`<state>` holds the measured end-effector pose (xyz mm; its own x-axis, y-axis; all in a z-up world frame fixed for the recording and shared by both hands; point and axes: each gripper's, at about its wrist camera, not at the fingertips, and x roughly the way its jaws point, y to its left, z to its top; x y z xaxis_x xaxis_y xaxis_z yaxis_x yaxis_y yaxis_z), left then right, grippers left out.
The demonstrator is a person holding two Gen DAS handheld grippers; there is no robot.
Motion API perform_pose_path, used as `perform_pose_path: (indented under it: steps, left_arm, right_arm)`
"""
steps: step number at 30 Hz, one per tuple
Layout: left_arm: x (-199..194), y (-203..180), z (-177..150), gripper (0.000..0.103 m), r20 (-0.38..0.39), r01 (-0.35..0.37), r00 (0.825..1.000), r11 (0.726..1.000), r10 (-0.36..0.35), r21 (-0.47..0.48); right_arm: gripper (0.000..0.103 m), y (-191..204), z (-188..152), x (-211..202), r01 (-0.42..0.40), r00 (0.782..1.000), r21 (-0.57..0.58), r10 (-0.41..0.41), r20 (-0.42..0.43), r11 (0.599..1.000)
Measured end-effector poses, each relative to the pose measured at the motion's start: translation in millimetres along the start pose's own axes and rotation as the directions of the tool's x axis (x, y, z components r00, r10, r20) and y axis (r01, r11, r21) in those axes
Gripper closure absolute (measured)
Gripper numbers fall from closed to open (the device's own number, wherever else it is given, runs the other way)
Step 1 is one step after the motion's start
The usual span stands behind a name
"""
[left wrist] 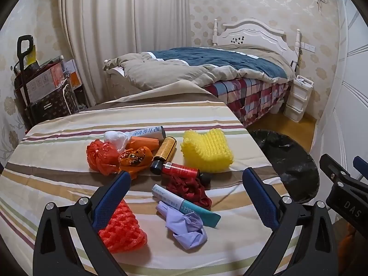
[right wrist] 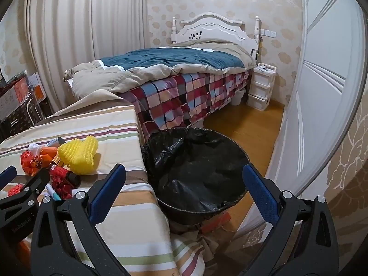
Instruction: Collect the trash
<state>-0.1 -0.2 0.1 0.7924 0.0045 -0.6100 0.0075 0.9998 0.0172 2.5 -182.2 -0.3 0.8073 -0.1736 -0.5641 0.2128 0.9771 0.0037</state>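
Where striped cloth (left wrist: pixel 57 151) lies flat, knobbly yellow foam (left wrist: pixel 207 150) sits crumpled.

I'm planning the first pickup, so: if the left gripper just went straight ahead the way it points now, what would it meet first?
The left gripper, jaws open and empty, points over the littered table. Straight on, it would likely meet the teal-and-white tube and the crumpled lilac wrapper first, with the dark red mesh just beyond. Depth is uncertain through the fisheye.
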Motion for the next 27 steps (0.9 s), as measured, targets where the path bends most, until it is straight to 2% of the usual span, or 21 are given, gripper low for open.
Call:
perform_pose_path:
  steps: [27]
  left_arm:
    - [-1, -6, -2, 0.006, -0.004, 0.004, 1.0, 1.0, -0.004, -0.002]
  right_arm:
    - [0.004, -3, 1, 4, 0.005, 1.0, 0.022, -0.005, -0.008, 1.0]
